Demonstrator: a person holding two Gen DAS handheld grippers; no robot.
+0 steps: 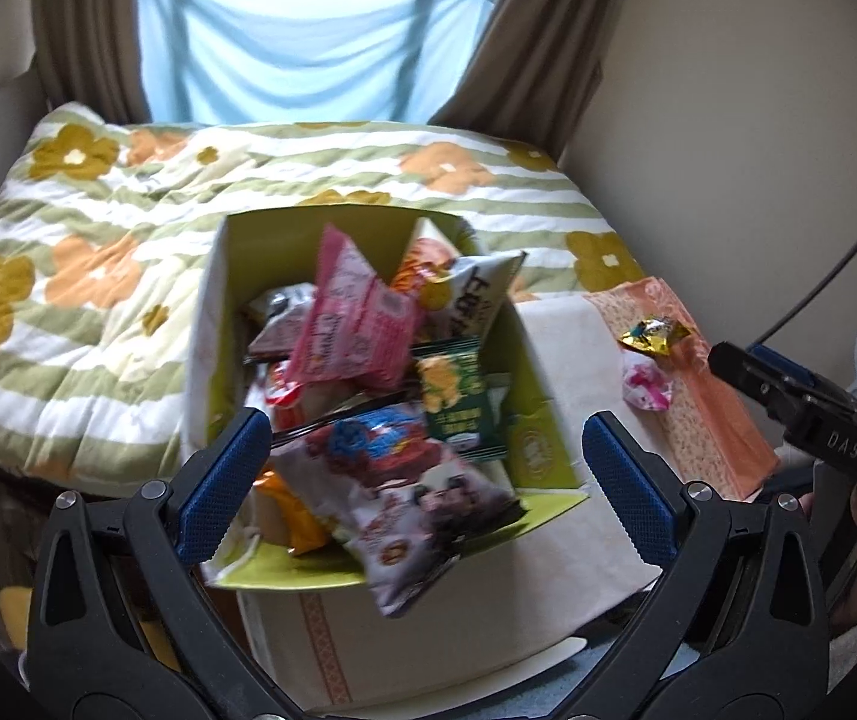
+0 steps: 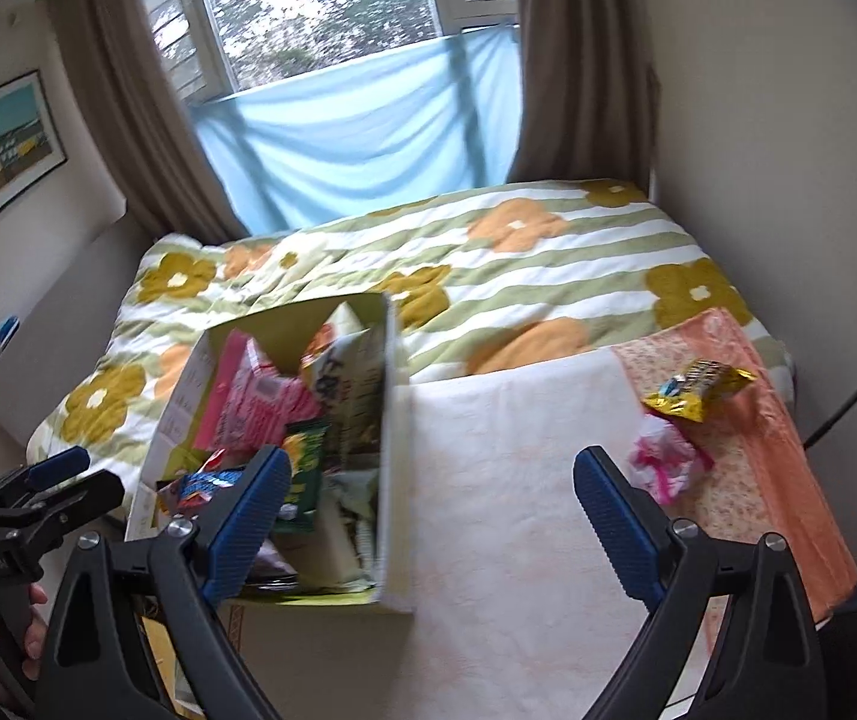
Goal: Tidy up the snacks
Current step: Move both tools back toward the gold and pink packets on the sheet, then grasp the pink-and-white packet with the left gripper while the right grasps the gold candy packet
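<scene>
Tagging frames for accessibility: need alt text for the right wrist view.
The open right gripper hovers empty over a white cloth-covered table, jaws wide apart. A green-lined cardboard box crammed with snack packets stands to its left; a gold foil snack packet and a pink crumpled wrapper lie to its right.

The left claw (image 1: 425,471) gapes empty above the snack-crammed box (image 1: 215,312); a gold packet (image 1: 653,333) and pink packet (image 1: 647,390) lie near the bench's (image 1: 572,336) right edge.
</scene>
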